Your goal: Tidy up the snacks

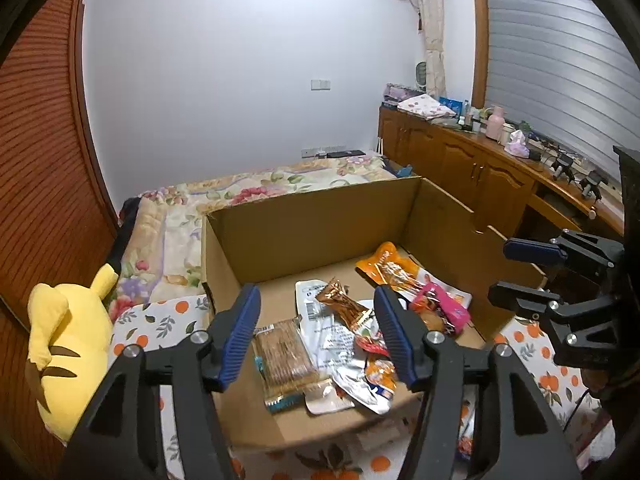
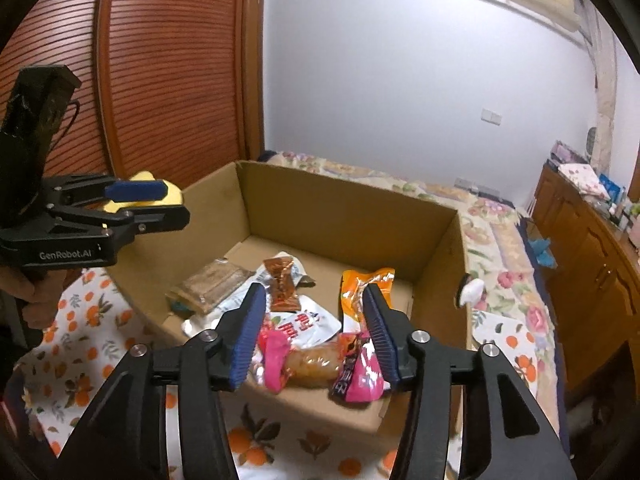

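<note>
Right wrist view puts our right hand-held gripper [image 2: 314,332] just over the near edge of the cardboard box [image 2: 344,200], fingers spread wide and holding nothing. The pink-wrapped snack [image 2: 356,376] lies directly ahead at 12 o'clock, low between the two blue pads, with its long axis running across the gap from about 9 to 3 o'clock. An orange packet [image 2: 360,284] sits beyond it toward 1 o'clock, its length pointing away from us

From the left wrist view, our left hand-held gripper [image 1: 318,332] is likewise wide open and empty above the box. The brown biscuit pack [image 1: 282,354] lies at its 11 o'clock, close to the left pad, long axis near 12 to 6. A gold-brown wrapper [image 1: 342,304] rests on a white pouch [image 1: 324,320] at 12 o'clock

We judge the right side nearer to the pink snack, and the left nearer to the biscuit pack. Since the pink snack lies crosswise, we would likely need to turn the right wrist before closing, or else pinch it end to end. All the snacks lie loose on the box floor, overlapping in the middle, and the box stands on a fruit-print cloth [image 2: 80,336]
</note>
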`<state>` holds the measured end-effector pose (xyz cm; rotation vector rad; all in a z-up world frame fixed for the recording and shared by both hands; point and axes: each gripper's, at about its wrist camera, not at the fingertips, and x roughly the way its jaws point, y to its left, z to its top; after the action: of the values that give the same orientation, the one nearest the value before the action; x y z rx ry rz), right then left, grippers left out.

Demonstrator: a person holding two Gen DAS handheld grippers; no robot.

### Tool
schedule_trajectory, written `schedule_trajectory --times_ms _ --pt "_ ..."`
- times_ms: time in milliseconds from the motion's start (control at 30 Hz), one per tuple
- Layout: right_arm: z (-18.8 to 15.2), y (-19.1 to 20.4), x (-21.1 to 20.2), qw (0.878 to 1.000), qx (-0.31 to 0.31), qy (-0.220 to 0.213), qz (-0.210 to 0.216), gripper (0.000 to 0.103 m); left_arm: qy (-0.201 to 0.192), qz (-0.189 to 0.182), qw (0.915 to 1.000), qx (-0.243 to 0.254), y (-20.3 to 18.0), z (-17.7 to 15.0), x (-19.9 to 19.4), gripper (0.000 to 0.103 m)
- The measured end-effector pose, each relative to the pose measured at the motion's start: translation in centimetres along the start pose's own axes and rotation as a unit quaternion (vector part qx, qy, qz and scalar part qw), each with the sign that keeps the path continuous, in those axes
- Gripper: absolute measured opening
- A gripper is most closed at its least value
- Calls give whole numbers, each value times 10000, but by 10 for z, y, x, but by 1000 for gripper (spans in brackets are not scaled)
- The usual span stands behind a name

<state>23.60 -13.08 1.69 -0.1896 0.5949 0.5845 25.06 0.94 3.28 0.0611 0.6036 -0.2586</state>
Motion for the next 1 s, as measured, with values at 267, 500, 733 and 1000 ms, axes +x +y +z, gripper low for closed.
schedule_trajectory --times_ms 267,500,733,1000 --pt "-18 21 -36 10000 -22 -78 15 63 -206 88 9995 229 -17 -16 -36 75" --pt "-37 34 -51 10000 -76 -13 48 68 -167 -10 9998 132 -25 -37 -50 79" --pt "-65 44 -50 9996 -86 254 97 69 -54 -235 9996 153 -38 -64 -52 79" --pt "-105 44 -22 9963 34 847 172 70 286 -399 9985 252 -53 -95 -30 79"
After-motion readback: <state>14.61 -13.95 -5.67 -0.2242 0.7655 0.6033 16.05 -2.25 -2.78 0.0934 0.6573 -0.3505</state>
